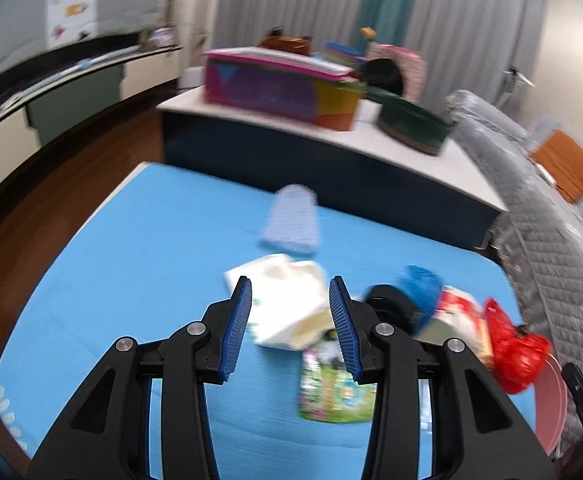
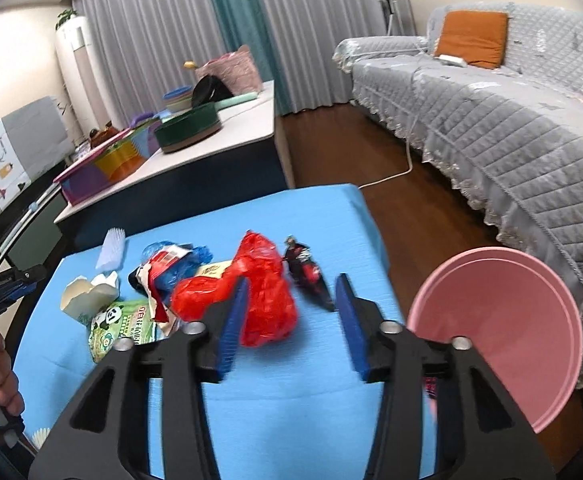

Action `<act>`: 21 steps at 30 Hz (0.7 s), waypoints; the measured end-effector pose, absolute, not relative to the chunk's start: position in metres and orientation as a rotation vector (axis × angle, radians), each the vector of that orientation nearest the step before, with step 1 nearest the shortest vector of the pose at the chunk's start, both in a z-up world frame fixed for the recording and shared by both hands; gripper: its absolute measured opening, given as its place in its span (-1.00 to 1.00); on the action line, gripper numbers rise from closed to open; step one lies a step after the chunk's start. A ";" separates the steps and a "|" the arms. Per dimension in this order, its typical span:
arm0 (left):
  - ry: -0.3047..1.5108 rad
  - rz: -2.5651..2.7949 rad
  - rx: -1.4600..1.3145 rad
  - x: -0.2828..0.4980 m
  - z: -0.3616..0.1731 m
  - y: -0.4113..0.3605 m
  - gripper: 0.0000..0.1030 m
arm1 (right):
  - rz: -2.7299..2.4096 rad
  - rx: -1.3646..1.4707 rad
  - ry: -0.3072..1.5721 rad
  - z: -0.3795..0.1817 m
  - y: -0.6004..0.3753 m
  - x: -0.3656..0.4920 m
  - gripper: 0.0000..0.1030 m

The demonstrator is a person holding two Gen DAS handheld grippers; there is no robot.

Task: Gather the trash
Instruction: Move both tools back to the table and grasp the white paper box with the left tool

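**Both grippers open over trash pile**

Left gripper (image 1: 290, 322) jaws wide, empty, above white paper box (image 1: 287, 300) on blue table (image 1: 131, 280). Right gripper (image 2: 291, 320) jaws wide, empty; red plastic bag (image 2: 259, 300) just beyond its left finger. Green panda packet (image 2: 125, 326), blue bag (image 2: 183, 268) and dark wrapper (image 2: 307, 274) lie nearby. Pink basin (image 2: 507, 328) at the table's right edge.

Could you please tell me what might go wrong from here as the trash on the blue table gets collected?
1. The right hand-held gripper is open over the crumpled red plastic bag; thin film might slip or drag neighbouring wrappers.
2. The pink bin sits beyond the blue table edge, so a short release could drop trash on the floor.
3. The left hand-held gripper could also catch the panda-print packet beside the white carton.
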State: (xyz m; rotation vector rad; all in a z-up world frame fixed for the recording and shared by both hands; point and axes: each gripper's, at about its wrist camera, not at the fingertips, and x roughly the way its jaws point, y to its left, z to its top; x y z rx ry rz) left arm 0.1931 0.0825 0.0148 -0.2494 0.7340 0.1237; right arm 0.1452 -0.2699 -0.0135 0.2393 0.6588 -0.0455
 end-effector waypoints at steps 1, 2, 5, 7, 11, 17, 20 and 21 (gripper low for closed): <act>0.744 0.137 -0.253 0.194 0.011 0.086 -0.15 | -0.036 0.237 0.667 -0.017 -0.266 0.150 0.07; 0.758 0.142 -0.257 0.197 0.005 0.089 -0.06 | -0.030 0.234 0.674 -0.019 -0.263 0.153 0.10; 0.757 0.121 -0.246 0.198 -0.002 0.089 0.15 | -0.010 0.224 0.694 -0.027 -0.256 0.163 0.24; 0.745 0.084 -0.230 0.199 -0.001 0.083 0.34 | -0.008 0.222 0.704 -0.030 -0.254 0.168 0.28; 0.759 0.047 -0.183 0.208 -0.009 0.069 0.38 | -0.004 0.227 0.725 -0.039 -0.252 0.178 0.32; 0.825 0.058 -0.170 0.221 -0.026 0.060 0.30 | 0.014 0.202 0.758 -0.049 -0.246 0.185 0.33; 0.850 0.064 -0.177 0.224 -0.031 0.061 0.03 | 0.021 0.200 0.764 -0.051 -0.246 0.187 0.33; 0.858 0.067 -0.175 0.225 -0.032 0.061 -0.04 | 0.024 0.200 0.766 -0.051 -0.245 0.187 0.33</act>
